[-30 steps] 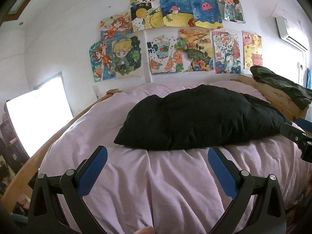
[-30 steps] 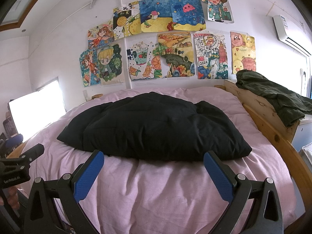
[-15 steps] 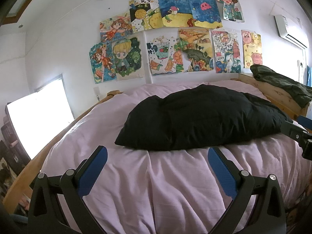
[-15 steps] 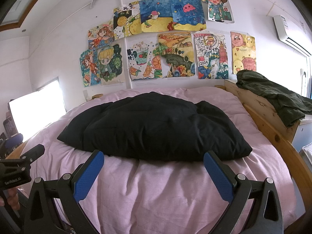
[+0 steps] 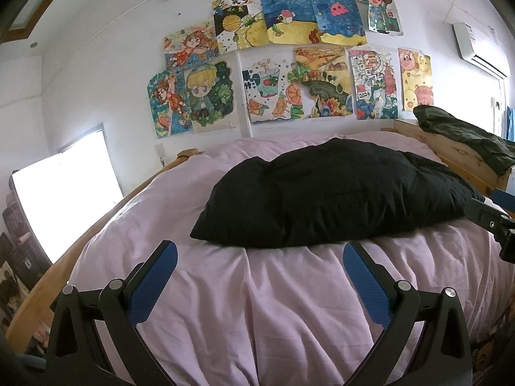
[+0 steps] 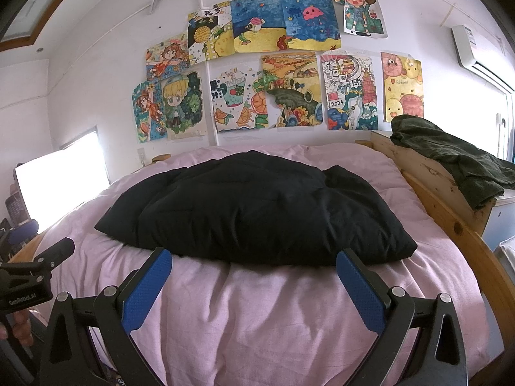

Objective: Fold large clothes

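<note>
A black padded garment (image 5: 331,193) (image 6: 257,215) lies in a folded bundle across the middle of a bed with a pale pink cover (image 5: 257,305) (image 6: 273,315). My left gripper (image 5: 260,252) hovers open over the near part of the cover, short of the garment's front left edge. Just before the garment's front edge, my right gripper (image 6: 253,259) also stands open with nothing between its blue pads (image 6: 146,289). Each gripper shows at the edge of the other's view: the right one (image 5: 492,222), the left one (image 6: 29,276).
A wooden bed frame (image 6: 463,234) runs along the right side, with a dark green garment (image 6: 450,157) heaped on its headboard corner. Drawings (image 5: 289,58) cover the far wall. A bright window (image 5: 61,199) is at the left, an air conditioner (image 6: 479,51) at upper right.
The left wrist view has crept slightly forward and lower toward the bed. The right gripper and the black garment have stayed put.
</note>
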Available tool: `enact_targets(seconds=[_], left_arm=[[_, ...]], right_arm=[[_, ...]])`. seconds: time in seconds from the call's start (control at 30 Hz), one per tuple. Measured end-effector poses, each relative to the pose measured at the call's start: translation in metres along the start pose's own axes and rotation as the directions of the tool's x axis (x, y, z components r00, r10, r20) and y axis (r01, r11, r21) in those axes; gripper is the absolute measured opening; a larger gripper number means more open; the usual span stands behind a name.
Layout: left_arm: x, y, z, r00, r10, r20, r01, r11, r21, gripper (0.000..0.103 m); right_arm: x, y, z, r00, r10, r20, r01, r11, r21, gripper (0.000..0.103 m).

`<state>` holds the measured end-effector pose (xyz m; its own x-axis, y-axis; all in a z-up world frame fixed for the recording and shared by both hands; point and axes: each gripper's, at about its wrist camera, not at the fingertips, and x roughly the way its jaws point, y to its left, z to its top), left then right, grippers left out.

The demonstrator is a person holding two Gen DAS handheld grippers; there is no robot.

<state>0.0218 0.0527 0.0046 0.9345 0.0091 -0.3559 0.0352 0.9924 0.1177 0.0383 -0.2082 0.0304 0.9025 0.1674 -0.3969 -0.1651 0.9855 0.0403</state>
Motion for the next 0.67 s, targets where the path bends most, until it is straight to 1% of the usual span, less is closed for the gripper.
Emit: enact_targets(seconds=[0.4,0.67], left_arm=[[0.003,-0.003,0.003,1.000,-0.003,-0.003,0.003,1.000,0.003,0.101],[0.000,0.008,-0.003,1.000,-0.006,-0.009,0.006,1.000,0.006,0.101]], right_arm=[[0.000,0.001,0.000,1.000,-0.001,-0.001,0.001,1.000,0.001,0.103],[0.000,0.001,0.001,1.000,-0.001,-0.001,0.001,1.000,0.001,0.103]])
